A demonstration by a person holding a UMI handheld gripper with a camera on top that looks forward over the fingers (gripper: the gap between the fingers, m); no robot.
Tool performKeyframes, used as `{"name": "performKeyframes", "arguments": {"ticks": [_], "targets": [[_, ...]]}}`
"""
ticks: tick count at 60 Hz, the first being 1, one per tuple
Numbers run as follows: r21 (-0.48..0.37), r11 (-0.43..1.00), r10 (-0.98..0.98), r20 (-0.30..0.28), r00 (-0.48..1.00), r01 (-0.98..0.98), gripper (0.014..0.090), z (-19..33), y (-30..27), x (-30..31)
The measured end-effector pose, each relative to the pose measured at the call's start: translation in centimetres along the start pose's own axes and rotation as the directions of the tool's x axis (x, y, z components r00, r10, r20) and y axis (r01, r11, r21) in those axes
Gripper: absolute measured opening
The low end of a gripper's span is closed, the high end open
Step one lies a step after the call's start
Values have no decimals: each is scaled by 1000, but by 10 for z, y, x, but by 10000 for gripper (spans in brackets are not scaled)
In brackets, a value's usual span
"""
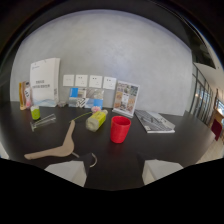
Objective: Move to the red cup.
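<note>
Gripper [112,170] with its two pale fingers [67,171] spread wide and nothing between them, held low and level over a dark table [165,147] backed by a grey wall [125,50]. The red cup [120,129] stands upright beyond the fingers, right of a wooden hanger [55,147] and just beside a lying yellow bottle [97,120]. Print on the cards and booklet [155,121] behind is illegible, and the fingers' bases are cut off by shadow

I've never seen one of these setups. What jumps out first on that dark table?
The red cup stands out most, upright on the dark table, beyond the open gripper. Beside it lies a yellow bottle on its side, and nearer the fingers a wooden clothes hanger lies flat. Leaflets and cards line the wall behind.
</note>
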Motion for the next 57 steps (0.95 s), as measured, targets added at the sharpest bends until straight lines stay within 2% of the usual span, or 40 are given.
{"name": "performKeyframes", "arguments": {"ticks": [11,26,39,57], "targets": [[-23,1000,9,19,1000,-9,847,66,-12,23],[-67,998,9,55,998,-5,851,123,-9,33],[-88,996,13,75,997,-6,847,141,-5,31],[-89,996,14,72,997,-8,845,145,-4,35]]}}
